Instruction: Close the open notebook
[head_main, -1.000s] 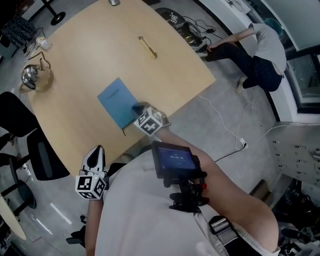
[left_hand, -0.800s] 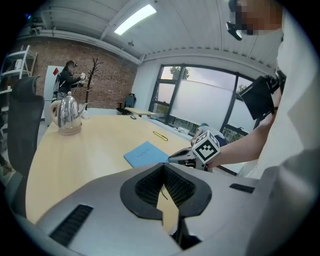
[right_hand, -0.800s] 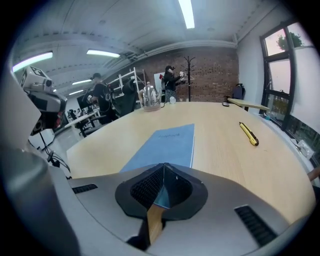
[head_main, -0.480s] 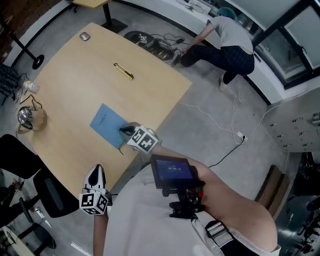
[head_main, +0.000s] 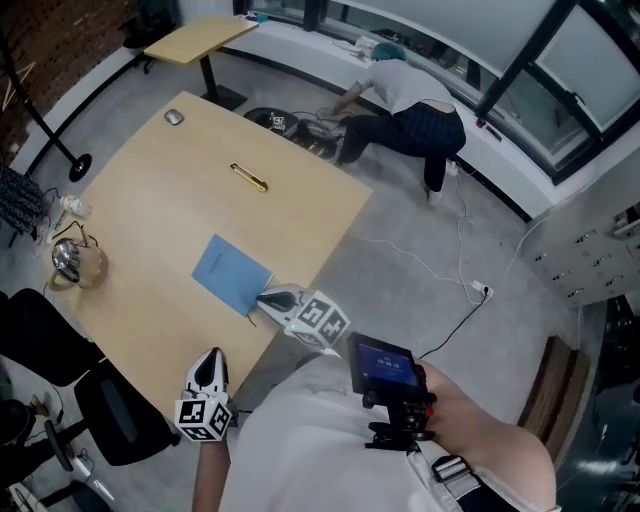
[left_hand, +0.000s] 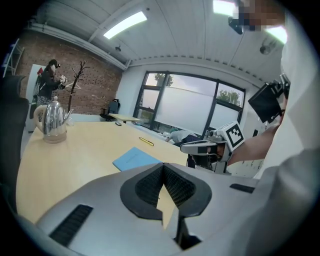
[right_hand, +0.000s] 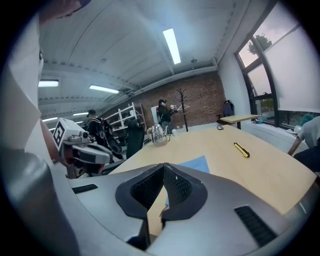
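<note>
Notebook (head_main: 232, 273) lies closed, flat on table (head_main: 150, 180). My right gripper (head_main: 264, 296) sits just beside its 5 o'clock edge, fingers clenched, empty. Left gripper (head_main: 208, 360) likewise clenched, empty.

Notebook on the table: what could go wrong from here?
The blue notebook lies flat, seemingly shut, close to the table edge, with the right claw, jaws together, beside its near corner. A nudge could slide it off or flip the cover open. A thin dark cord trails from that corner and might snag the claw.
</note>
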